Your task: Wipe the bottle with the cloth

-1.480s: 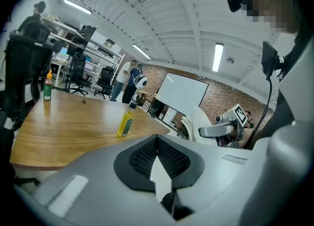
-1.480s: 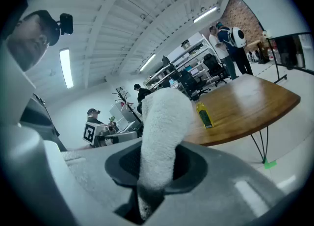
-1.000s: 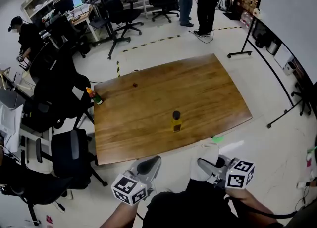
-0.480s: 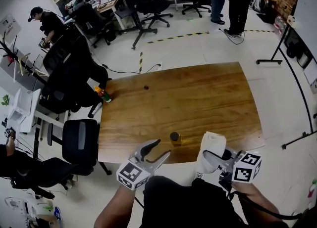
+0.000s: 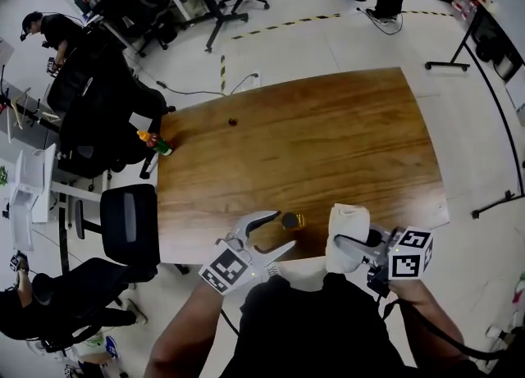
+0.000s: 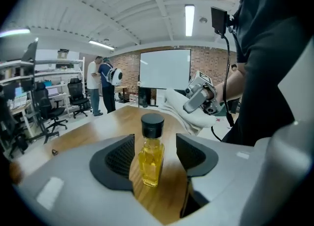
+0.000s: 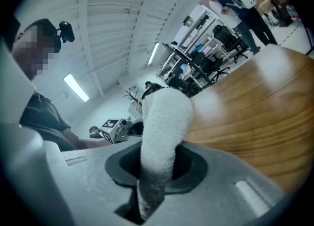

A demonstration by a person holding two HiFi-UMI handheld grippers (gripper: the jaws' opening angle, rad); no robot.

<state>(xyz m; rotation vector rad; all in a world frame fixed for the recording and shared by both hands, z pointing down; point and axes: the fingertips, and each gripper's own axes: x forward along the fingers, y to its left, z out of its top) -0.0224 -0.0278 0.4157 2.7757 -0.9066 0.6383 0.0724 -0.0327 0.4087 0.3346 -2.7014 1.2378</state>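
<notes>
Nearest you, your left gripper (image 5: 282, 230) has just been opening its jaws. They now stand wide, with the little bottle (image 6: 151, 151) of yellow liquid upright in the gap and neither pad touching it. That reads as the set-up for steadying the bottle: you'd need to close on the glass below the black cap before any wiping can begin. Just to the right, your right gripper (image 7: 157, 166) is clenched on the white cloth (image 7: 164, 122), whose folded end stands up past the jaws, near the bottle but not against it. No wiping has started, by the look of it. The bottle sits at the near edge of the wooden table (image 5: 328, 147), roughly midway along it. Farther off, a small dark speck (image 5: 233, 121) lies on the far left part of the table, and an orange-and-green bottle (image 5: 153, 142) lies at its far left corner. Compared with a second ago, your left jaws were then pressed together and both grippers hung short of the table, with the bottle well ahead of them. Now both have come in to it, the cloth reaching over the near edge.
</notes>
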